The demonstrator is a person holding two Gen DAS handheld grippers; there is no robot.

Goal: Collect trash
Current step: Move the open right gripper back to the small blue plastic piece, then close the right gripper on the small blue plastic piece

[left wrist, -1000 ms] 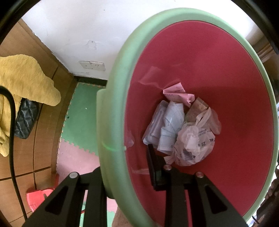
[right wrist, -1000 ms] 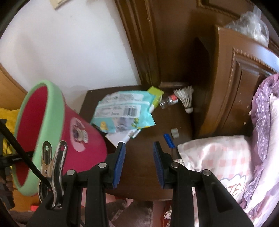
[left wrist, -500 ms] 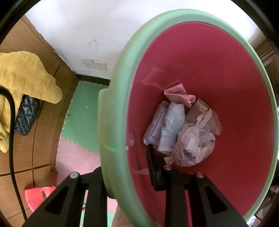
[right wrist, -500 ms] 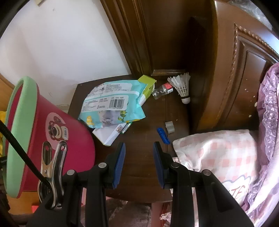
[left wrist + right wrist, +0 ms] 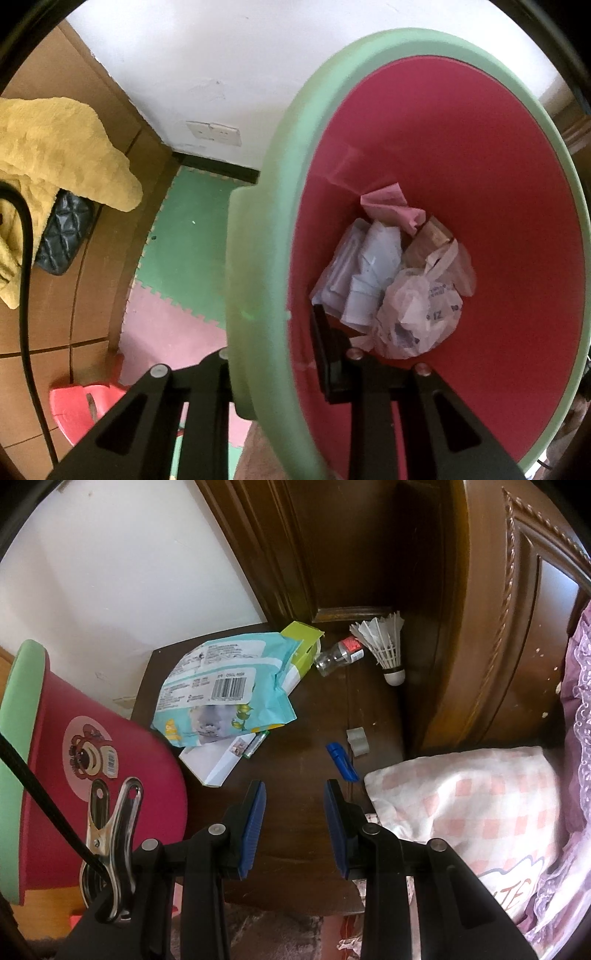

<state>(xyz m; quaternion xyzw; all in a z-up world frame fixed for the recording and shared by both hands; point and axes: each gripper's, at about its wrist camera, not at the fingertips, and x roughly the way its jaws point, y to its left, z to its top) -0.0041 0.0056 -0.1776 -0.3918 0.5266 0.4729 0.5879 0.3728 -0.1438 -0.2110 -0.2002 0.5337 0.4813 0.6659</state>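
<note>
Right wrist view shows us the main change: against the picture from a second ago, the nightstand top now fills more of the frame and its litter looks closer, so the right hand-held gripper has come down toward it. Its blue pads stand partly apart with nothing between them. On the table we see a light blue plastic package near the back left corner, a white booklet under its front edge with a small battery beside it, a green carton and a small clear bottle at the back edge, a shuttlecock in the back right corner, and a blue pen cap just beside a grey scrap near the right edge. In the left wrist view almost nothing differs: the left hand-held gripper is clamped on the green rim of the red bin, one finger outside and one inside, and crumpled paper and plastic already lie at the bottom. The bin hangs just beside the left edge of the table, tilted. We judge that the next pick is being prepared, probably the blue pen cap or the grey scrap, which lie nearest ahead of the open pads.
</note>
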